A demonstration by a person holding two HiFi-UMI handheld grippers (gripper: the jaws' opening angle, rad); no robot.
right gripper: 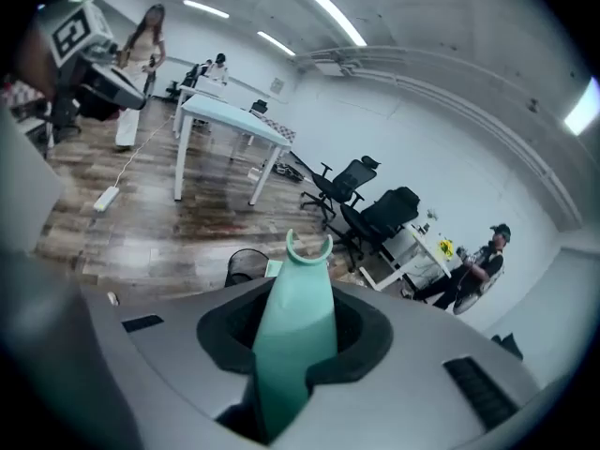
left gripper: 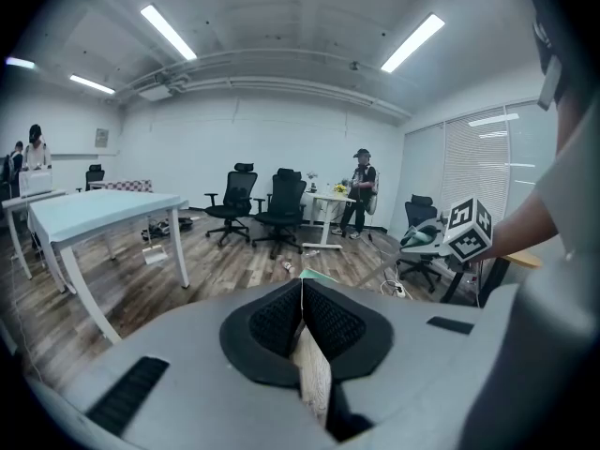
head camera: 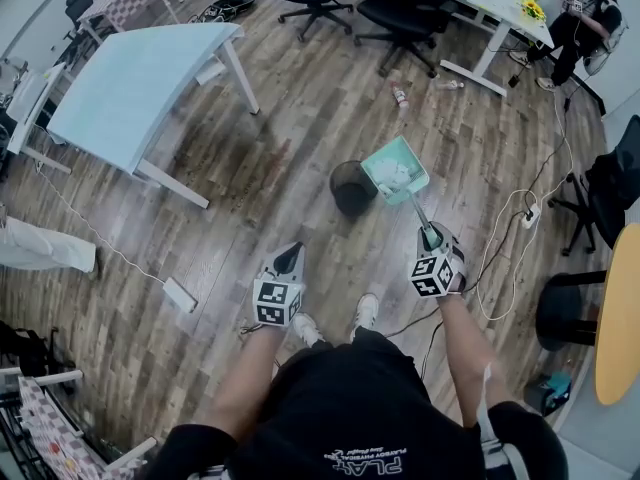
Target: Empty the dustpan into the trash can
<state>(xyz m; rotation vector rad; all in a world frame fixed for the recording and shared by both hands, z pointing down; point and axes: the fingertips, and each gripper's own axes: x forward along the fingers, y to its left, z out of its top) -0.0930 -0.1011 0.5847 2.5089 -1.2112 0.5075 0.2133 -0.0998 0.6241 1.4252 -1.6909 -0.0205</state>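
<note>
In the head view a teal dustpan (head camera: 395, 171) with white litter in it hangs tilted over the right rim of a black mesh trash can (head camera: 350, 188). My right gripper (head camera: 430, 236) is shut on the dustpan's long handle. In the right gripper view the teal handle (right gripper: 292, 317) fills the gap between the jaws, and the trash can (right gripper: 246, 264) stands just beyond its tip. My left gripper (head camera: 289, 258) hovers to the left of the can, shut with nothing in it. In the left gripper view its pads (left gripper: 281, 322) meet, and the dustpan (left gripper: 422, 236) shows at right.
A light blue table (head camera: 140, 78) stands at the far left, and black office chairs (head camera: 410, 8) and a white desk (head camera: 500, 3) at the back. A person (head camera: 585, 23) sits far right. Litter (head camera: 401, 96) lies beyond the can. A cable with a power strip (head camera: 530, 214) runs at right.
</note>
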